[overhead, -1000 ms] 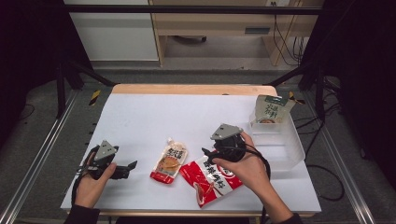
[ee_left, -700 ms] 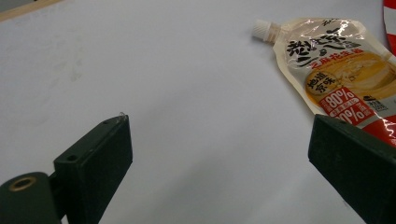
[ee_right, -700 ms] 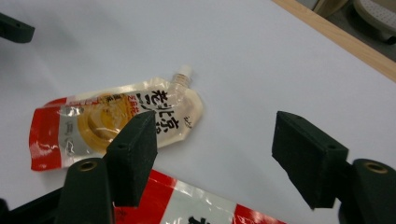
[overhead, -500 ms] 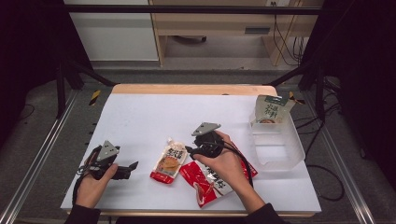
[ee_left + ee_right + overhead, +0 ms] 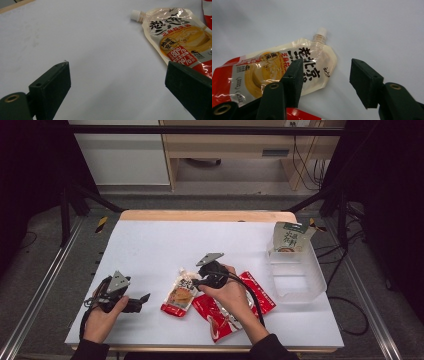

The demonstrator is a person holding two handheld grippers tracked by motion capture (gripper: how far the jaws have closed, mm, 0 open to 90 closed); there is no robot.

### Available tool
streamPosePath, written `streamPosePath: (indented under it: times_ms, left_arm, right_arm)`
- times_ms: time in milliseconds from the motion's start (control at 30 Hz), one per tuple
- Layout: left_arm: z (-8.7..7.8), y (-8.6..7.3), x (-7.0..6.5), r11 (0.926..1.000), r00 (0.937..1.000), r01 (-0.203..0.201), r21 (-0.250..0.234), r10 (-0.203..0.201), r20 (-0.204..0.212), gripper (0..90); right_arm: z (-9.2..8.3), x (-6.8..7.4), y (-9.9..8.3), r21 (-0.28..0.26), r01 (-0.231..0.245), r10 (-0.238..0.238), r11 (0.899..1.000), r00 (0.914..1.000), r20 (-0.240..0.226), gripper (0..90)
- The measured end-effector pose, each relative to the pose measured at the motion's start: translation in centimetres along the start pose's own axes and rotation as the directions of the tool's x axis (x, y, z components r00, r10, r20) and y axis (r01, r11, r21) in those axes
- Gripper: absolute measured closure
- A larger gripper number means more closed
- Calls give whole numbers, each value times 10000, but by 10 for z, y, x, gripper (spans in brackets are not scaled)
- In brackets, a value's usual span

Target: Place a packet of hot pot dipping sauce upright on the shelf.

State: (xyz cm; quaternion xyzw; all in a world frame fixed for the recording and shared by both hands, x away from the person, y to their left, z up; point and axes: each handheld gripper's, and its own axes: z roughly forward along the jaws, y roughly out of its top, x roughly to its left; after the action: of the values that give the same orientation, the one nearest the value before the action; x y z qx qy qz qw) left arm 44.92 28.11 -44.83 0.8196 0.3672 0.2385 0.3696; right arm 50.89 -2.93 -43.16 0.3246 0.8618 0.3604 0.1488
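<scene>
1. Going left to right, the left gripper (image 5: 141,299) is lying low on the white table (image 5: 150,245) at about 8 o'clock, in the same spot as a second ago; in the left gripper view its jaws are standing wide apart with nothing between them, only bare tabletop.
2. The right gripper (image 5: 194,282) is sitting near the table's centre, having travelled leftward and down from beside the clear box; a second ago it was hovering just right of the red packet.
3. Its jaws have just been closing and are now standing about half open, gripping nothing.
4. In the right gripper view, one jaw is hanging over the printed face of the spouted cream-and-red sauce pouch with a white cap (image 5: 287,70), the other over bare table just past the pouch's upper corner; whether either is touching the pouch I cannot tell.
5. The pouch (image 5: 180,292) is lying flat at about 6 o'clock, unmoved, its cap pointing toward 12 o'clock.
6. The flat red-and-white snack packet (image 5: 220,317) is lying just right of the pouch, partly under the right hand (image 5: 231,295).
7. The clear plastic rectangular box (image 5: 307,282) is standing at 3 o'clock by the table's right edge, holding one upright green-and-white printed bag (image 5: 289,237) leaning at its far end.
</scene>
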Motion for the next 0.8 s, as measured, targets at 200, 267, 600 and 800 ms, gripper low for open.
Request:
streamPosePath:
  times_ms: [200,267,600,800]
  left_arm:
    - [2,2,-2,9999,9999,-162,-25,162,6,62]
    - [3,3,-3,9997,9997,-235,25,235,37,62]
    - [4,4,-6,9995,9995,-320,38,320,25,62]
    - [5,5,-6,9995,9995,-317,22,316,59,62]
  right_arm:
    - [19,-2,-2,134,-169,173,9998,9994,-302,470]
    - [22,-3,-3,146,-267,272,9995,9991,-321,471]
    - [37,-6,-4,397,-523,536,9978,9981,-317,496]
    - [42,-7,-7,611,-626,644,9962,9975,-286,501]
